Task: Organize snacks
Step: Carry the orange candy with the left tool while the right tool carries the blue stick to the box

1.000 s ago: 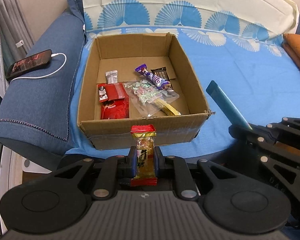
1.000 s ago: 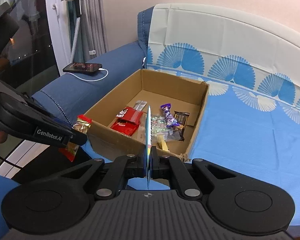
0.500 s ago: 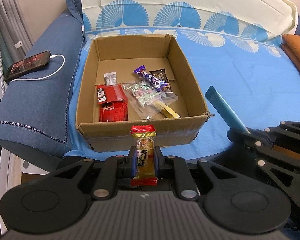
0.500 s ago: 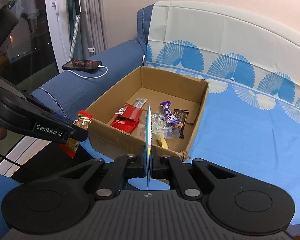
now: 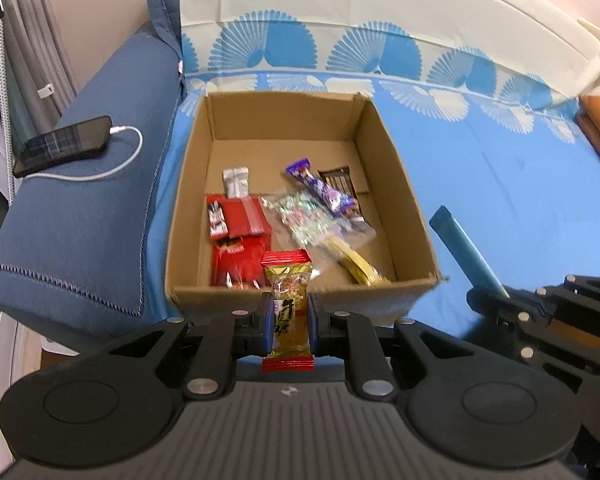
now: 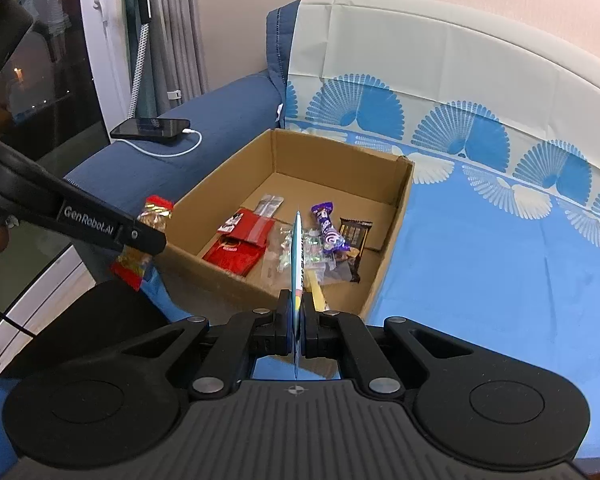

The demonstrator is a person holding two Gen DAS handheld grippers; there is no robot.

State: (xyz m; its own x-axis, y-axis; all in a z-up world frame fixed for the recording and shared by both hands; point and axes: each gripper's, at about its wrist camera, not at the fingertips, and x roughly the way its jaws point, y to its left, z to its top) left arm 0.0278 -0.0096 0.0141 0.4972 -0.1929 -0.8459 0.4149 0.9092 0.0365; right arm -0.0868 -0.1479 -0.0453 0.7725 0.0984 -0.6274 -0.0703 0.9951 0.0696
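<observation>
- Since the earlier pictures, the left gripper [image 5: 287, 316] has travelled toward the box [image 5: 300, 292]. The near cardboard wall, which then sat well ahead of its jaws, now lies just beyond them, and the top of the candy [image 5: 287, 300] it carries overlaps that wall in the left wrist view.
- The left jaws are nearly closed, pinching the gold candy with red ends upright between the two blue pads. The wrapper sticks out above and below them.
- From the right wrist view the same candy [image 6: 145, 240] appears left of the box's near corner, outside the rim, so it is not yet over the inside.
- The right gripper [image 6: 297, 320] has hardly shifted. Its jaws are fully closed on a thin blue packet [image 6: 297, 256] held edge-on, which points ahead of them toward the box's near wall.
- Beyond both pairs of jaws, the box already holds red packets [image 5: 241, 240], a clear bag of sweets [image 5: 308, 220], a purple bar [image 5: 320, 190] and a dark bar [image 5: 340, 186].
- My reading: the left hand is about to drop its candy in; it needs to clear the near wall before the jaws open. The blue packet looks next in line.
- A phone [image 5: 63, 144] on a cable rests on the sofa arm, far left of the jaws, out of the way.
</observation>
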